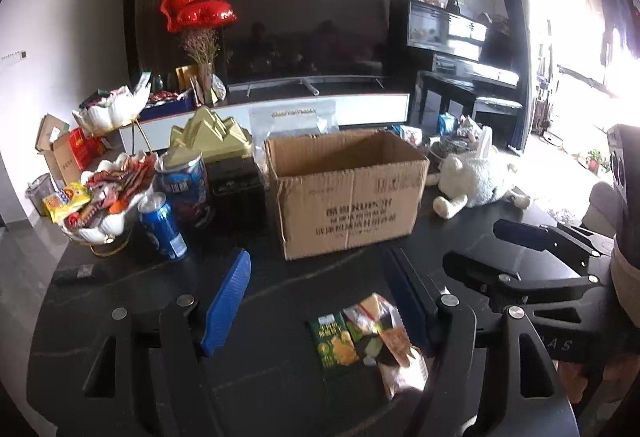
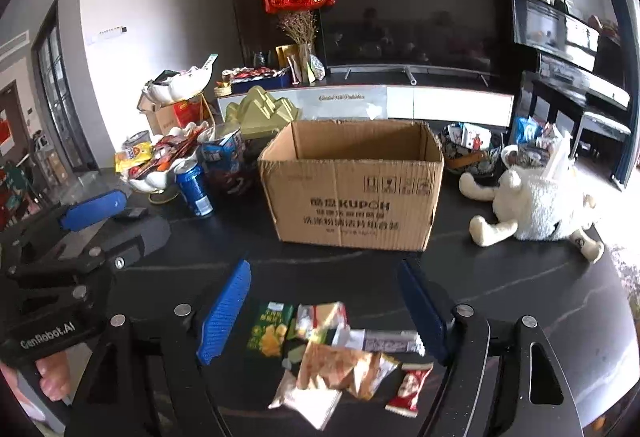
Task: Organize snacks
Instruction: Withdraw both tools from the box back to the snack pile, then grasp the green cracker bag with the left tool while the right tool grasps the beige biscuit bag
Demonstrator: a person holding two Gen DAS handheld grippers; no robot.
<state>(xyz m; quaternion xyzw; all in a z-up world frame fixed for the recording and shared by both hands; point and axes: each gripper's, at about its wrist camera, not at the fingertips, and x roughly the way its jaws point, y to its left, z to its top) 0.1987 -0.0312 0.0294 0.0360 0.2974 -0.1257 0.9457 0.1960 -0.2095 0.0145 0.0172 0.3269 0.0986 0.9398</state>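
An open, empty-looking cardboard box stands on the dark table; it also shows in the right wrist view. A pile of small snack packets lies on the table in front of it, with a green packet at its left and a red one at its right. My right gripper is open, its blue fingers either side of the pile. My left gripper is open and empty, over the pile's left part. The right gripper's body shows in the left wrist view.
Left of the box stand a blue can, a shell-shaped dish of snacks, a larger tin and a gold mountain-shaped box. A white plush toy and bowls of snacks lie to the right.
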